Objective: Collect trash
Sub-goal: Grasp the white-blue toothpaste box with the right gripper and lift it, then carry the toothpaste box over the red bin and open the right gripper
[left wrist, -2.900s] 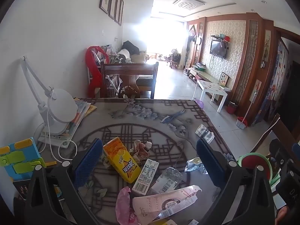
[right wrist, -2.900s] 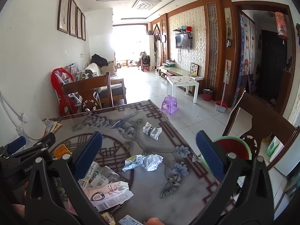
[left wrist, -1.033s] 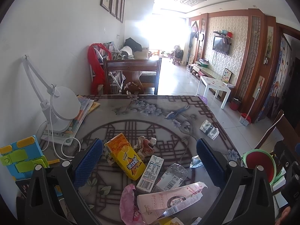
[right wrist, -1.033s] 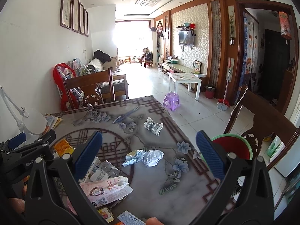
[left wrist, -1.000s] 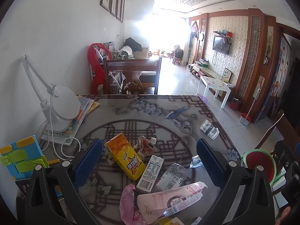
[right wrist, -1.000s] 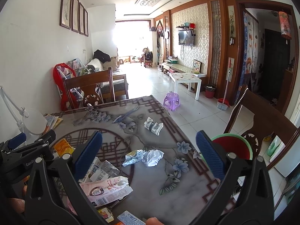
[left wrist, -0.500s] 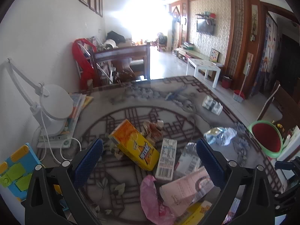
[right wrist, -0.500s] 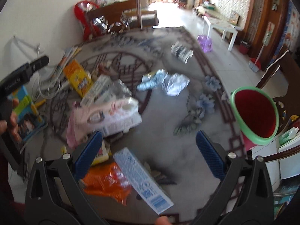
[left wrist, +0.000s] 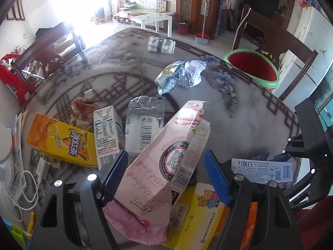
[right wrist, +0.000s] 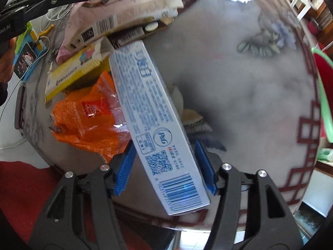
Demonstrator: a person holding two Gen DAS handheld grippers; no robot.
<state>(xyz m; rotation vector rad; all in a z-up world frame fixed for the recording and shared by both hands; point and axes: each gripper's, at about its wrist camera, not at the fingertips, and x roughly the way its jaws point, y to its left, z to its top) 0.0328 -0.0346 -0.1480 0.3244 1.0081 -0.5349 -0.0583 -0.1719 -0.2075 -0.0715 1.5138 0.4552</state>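
Between your right gripper's (right wrist: pixel 164 166) narrowed jaws sits the toothpaste box (right wrist: pixel 154 129), seemingly ungripped: squeeze, lift toward the bin (left wrist: pixel 252 68), left gripper (left wrist: pixel 166 175) wide around the pink packet (left wrist: pixel 166 162)

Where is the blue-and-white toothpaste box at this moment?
In the right wrist view the toothpaste box lies between the right gripper's blue pads, at the table's near edge, beside the orange wrapper.

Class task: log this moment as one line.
left tongs: open around pink paper package | right tongs: closing around light-blue toothpaste box | red bin with green rim: waiting
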